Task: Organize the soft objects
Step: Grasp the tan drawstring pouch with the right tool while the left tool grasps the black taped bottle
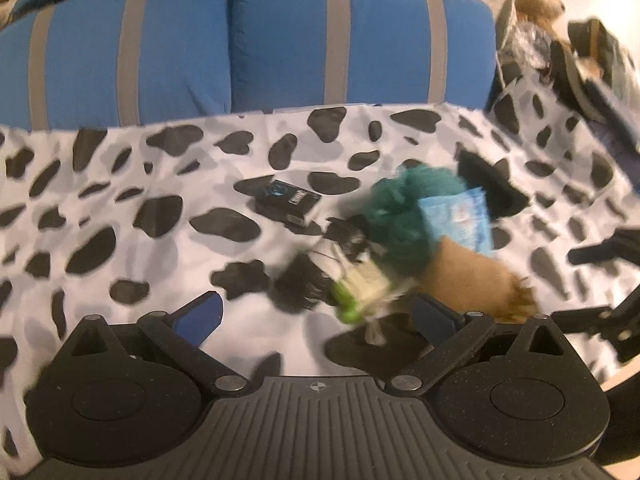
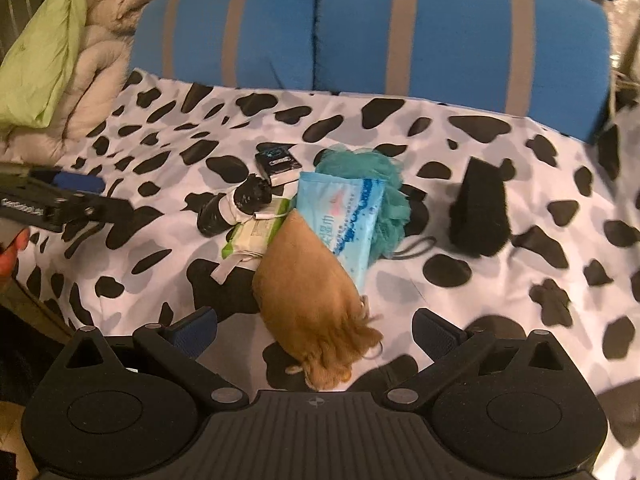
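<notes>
Left gripper (image 1: 316, 316) hangs wide open and empty over the blurry pile on the cow-print sheet (image 1: 120, 184), while right gripper (image 2: 316, 330), equally wide, straddles the tan fringed pouch (image 2: 308, 292), which looks light and squishy, so I'd pinch mid-body.

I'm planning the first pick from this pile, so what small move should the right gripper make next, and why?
Probably ease the right gripper forward and down onto the tan pouch. Its fingers are open and empty, the pouch's fringed end lies between them, and it rests on top of the blue wipes pack, so lifting it first should disturb the pile least.
</notes>
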The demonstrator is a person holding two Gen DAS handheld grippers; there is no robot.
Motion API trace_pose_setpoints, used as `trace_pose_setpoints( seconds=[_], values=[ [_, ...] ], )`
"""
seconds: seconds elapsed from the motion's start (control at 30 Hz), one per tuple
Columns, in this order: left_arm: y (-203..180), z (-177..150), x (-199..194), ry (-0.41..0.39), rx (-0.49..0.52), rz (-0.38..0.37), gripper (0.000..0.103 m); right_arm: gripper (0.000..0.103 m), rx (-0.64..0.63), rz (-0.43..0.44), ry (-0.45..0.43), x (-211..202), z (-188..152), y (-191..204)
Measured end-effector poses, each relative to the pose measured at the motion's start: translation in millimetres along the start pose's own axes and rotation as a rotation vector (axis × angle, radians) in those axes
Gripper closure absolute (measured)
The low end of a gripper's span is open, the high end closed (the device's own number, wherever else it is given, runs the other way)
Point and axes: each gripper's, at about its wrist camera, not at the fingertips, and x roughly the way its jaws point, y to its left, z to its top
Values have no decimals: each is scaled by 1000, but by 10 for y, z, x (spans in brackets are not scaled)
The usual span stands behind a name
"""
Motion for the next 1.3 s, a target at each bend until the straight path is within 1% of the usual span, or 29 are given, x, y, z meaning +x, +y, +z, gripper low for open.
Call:
trace_pose_setpoints(
  seconds=[0.1, 0.2, 0.27, 0.43, 0.57, 0.7, 0.8, 0.9, 1.03, 1.13, 1.23, 1.3],
  values=[
    [72, 20, 142, 25, 20, 22, 0, 1, -16, 5, 27, 141, 19, -22],
    [138, 55, 203, 25, 6, 32, 0, 4, -36, 8, 34, 233, 69, -26],
    [174, 82, 214, 22, -10, 40, 0, 7, -42, 12, 37, 284, 109, -31],
    [220, 131, 262, 33, -46, 32, 0, 11, -33, 17, 59, 416, 193, -42],
    [205, 144, 324, 43, -32, 29, 0, 15, -26, 3, 84, 510, 217, -50],
    [199, 169, 376, 39, -15, 23, 0, 15, -12, 7, 86, 539, 238, -71],
    [204, 179, 434, 38, -1, 6, 0, 17, 15, 14, 95, 571, 234, -117],
    [206, 184, 485, 30, 12, -34, 0, 23, 41, 24, 111, 615, 217, -170],
    [187, 195, 571, 17, 38, -78, 0, 38, 67, 38, 125, 653, 207, -221],
    [164, 211, 660, 7, 66, -104, 1, 39, 93, 60, 143, 695, 194, -266],
    [145, 227, 775, 10, 90, -125, 1, 39, 93, 73, 155, 727, 191, -276],
    [141, 241, 840, 18, 107, -125, 2, 39, 89, 79, 167, 745, 178, -273]
  ],
)
